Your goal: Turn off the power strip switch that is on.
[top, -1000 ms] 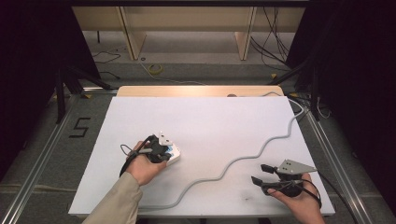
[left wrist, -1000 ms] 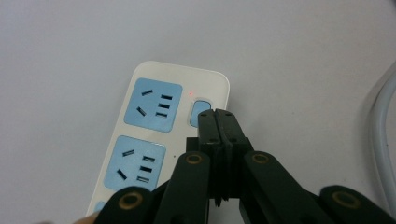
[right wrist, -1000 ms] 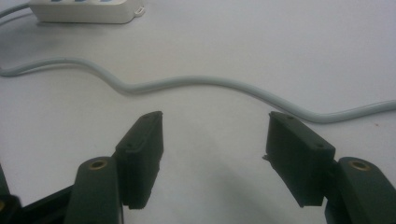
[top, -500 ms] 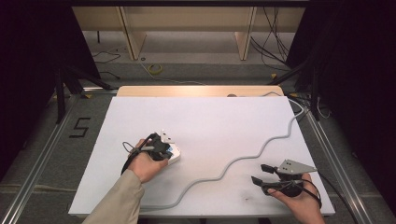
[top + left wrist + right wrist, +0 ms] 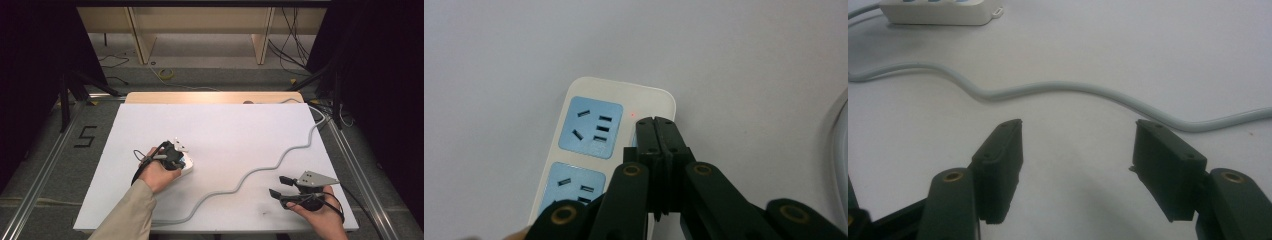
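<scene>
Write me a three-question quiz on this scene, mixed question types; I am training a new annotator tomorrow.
1. True or false: the left gripper has its jaws shut, their tips over the white plastic power strip with blue socket panels.
2. Multiple choice: the right gripper is (A) shut on the pale grey winding cable, (B) open, with the cable lying beyond its tips, (C) shut on the strip.
3. What small sign on the strip, near the left gripper's tips, suggests that it is powered?

Key: 1 true; 2 B; 3 a small red light.
</scene>
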Available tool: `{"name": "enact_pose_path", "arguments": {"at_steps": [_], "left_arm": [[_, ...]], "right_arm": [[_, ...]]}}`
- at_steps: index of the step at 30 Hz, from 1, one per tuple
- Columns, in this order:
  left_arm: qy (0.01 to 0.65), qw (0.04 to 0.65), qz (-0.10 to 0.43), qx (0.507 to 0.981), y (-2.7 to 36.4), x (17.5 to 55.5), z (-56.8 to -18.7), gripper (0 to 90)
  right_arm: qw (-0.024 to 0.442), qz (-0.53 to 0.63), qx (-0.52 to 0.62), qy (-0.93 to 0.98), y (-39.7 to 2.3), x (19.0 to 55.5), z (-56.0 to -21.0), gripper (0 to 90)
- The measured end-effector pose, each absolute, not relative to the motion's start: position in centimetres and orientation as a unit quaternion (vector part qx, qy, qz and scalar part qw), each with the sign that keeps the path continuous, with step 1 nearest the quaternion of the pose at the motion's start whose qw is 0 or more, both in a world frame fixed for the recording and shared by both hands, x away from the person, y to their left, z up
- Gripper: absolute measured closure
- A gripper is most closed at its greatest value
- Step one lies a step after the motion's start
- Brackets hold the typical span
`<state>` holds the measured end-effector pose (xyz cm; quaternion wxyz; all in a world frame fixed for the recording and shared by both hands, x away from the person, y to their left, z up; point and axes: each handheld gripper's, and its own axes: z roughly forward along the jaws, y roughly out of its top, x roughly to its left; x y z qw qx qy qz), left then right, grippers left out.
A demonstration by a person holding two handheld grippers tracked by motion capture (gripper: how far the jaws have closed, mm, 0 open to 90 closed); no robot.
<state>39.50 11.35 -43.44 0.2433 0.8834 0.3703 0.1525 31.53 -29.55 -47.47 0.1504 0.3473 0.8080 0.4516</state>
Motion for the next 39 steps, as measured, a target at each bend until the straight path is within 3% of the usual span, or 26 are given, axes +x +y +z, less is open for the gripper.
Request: {"name": "enact_pose_path", "arguments": {"at_steps": [39], "left_arm": [[0.368,0.225,0.151,0.890,10.6,40.6,-43.5,89.9]], "right_arm": [[0.151,0.452,0.348,0.808,-29.6,31.5,-47.4,37.6]]}}
